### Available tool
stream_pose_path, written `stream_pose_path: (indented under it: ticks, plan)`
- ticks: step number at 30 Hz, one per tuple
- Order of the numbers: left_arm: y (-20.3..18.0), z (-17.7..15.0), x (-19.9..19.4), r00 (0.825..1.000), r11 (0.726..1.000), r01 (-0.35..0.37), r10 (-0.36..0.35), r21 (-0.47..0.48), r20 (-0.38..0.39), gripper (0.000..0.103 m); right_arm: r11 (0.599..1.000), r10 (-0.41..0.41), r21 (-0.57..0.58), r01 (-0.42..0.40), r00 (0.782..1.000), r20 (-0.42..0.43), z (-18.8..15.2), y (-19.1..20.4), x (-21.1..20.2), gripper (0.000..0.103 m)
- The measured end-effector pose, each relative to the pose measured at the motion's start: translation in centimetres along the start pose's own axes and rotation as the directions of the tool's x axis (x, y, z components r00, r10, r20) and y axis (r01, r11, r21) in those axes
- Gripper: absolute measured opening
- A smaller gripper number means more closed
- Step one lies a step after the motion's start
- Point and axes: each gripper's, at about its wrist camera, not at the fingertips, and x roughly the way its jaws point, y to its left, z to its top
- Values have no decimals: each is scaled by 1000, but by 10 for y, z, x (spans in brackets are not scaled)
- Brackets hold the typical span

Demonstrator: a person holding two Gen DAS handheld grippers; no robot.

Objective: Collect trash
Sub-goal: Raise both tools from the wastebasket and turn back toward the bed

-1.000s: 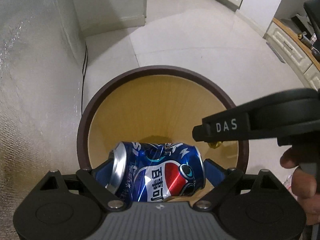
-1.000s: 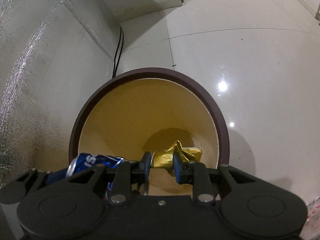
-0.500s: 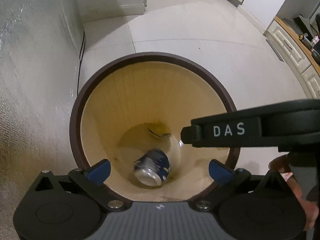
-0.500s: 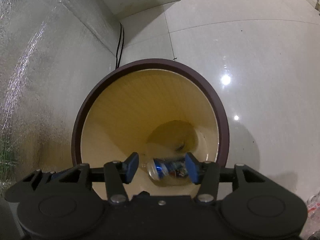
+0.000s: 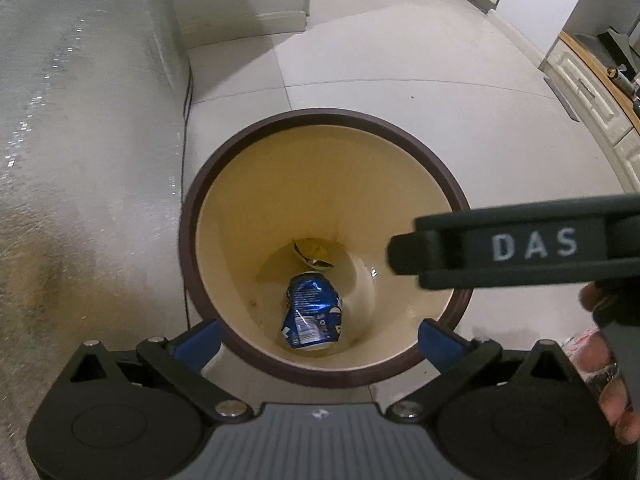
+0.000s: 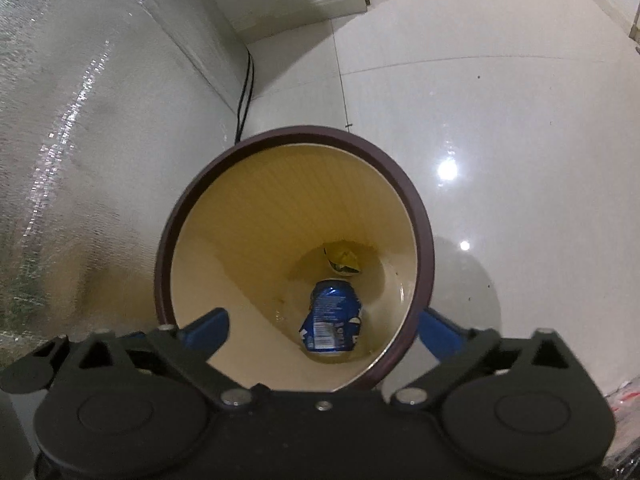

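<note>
A: Grippers first. What do the jaws show?

B: The left gripper (image 5: 318, 330) sits at the bottom of its frame, blue pads spread wide with nothing between them. The right gripper (image 6: 322, 326) has just been opening; its jaws now stand fully apart and bare too. In the left view the right one also crosses the right side as a black bar, with a hand (image 5: 608, 376) under it.

A: And the trash?

B: Past the pads, a bin (image 5: 192, 216) with a dark brown rim and yellow inside fills mid-frame. A crushed blue can (image 5: 314, 312) lies on its bottom, and a crumpled gold wrapper (image 5: 310, 254) lies just beyond it.

A: Further out?

B: A pale tiled floor (image 5: 380, 60), a silvery wall (image 5: 80, 120) on the left, and a black cable (image 6: 245, 92) running down beside it.
</note>
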Motion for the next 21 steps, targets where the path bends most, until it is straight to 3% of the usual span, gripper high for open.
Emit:
stream_pose_path:
  ticks: [21]
  plan:
    - [20, -20, -78, 995, 993, -94, 96, -64, 24, 103, 997, -81, -3, 82, 993, 80, -33, -9, -68, 103]
